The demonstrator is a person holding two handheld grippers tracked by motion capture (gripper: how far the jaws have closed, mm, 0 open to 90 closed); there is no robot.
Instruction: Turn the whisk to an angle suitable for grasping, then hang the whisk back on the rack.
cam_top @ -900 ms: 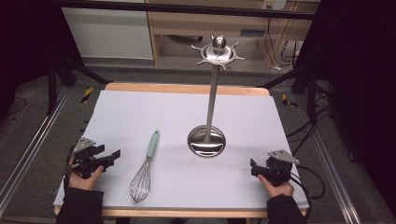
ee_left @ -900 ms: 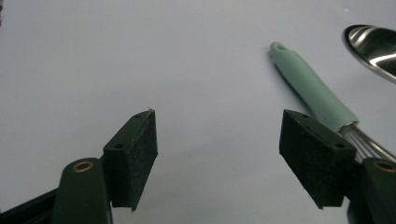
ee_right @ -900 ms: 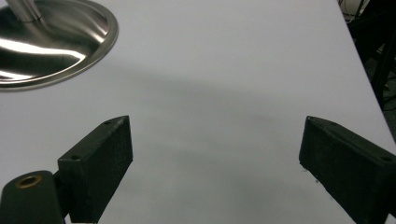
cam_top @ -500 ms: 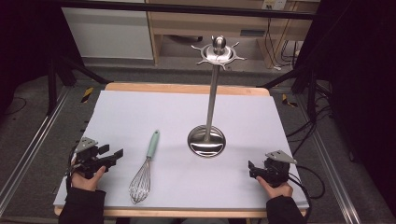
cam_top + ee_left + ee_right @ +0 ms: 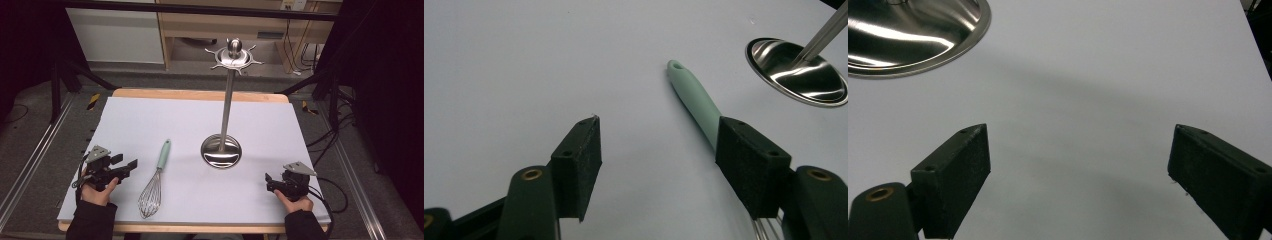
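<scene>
change: left gripper [image 5: 131,165] crept toward the whisk [image 5: 156,176], fingers apart, handle beside its right finger | right gripper [image 5: 269,181]: fingers apart, idle | pickup looked next

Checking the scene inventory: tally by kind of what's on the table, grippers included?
Whisk: 1
Steel utensil stand: 1
Grippers: 2, left gripper and right gripper, both open and holding nothing
Total: 4

We see a lab-style recording station, not a kitchen: a wooden table [image 5: 200,94] under a plain white sheet [image 5: 150,125], black metal frame bars [image 5: 200,7] overhead, floor rails [image 5: 30,160], loose cables [image 5: 330,145], and wooden shelving [image 5: 220,30] behind, in dark surroundings.
</scene>
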